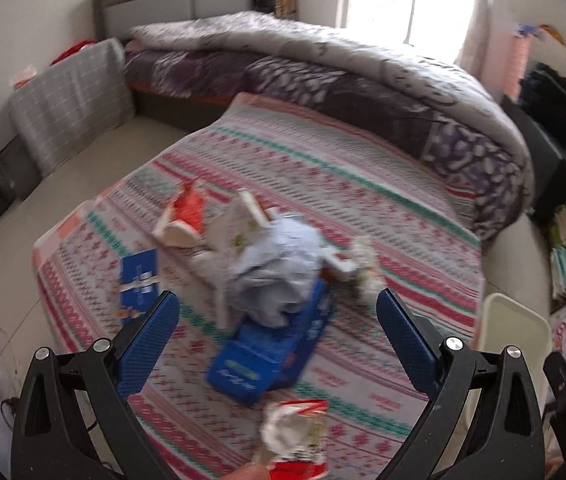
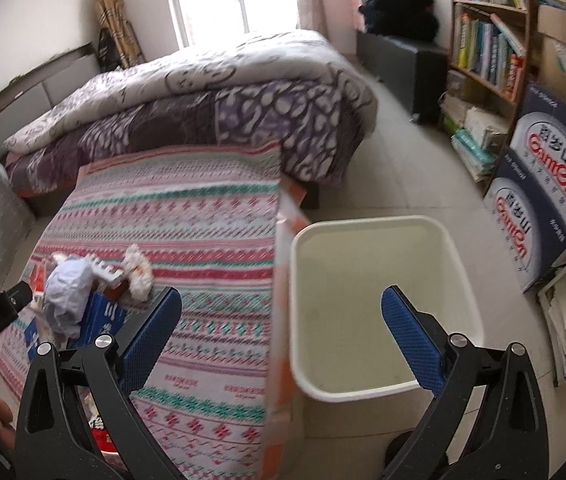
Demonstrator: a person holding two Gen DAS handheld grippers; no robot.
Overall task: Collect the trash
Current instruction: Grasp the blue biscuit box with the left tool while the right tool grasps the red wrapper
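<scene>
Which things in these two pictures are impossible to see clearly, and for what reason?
- Print on the blue box, left wrist view: motion blur makes it unreadable.
- What lies under the crumpled grey paper, left wrist view: the paper covers it.
- Red-and-white wrapper, left wrist view: cut by the bottom edge.
- Floor of the white bin, right wrist view: partly hidden by the right gripper.
- Book titles on the bookshelf, right wrist view: too small.

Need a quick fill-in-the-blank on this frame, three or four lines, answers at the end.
1. Both the left gripper and the right gripper have their jaws ____.
2. The white bin holds ____ trash so far.
3. The trash pile lies on a ____ blanket.
4. The crumpled pale paper rests on a ____ box.

Missing words: open; no; patterned; blue
</scene>
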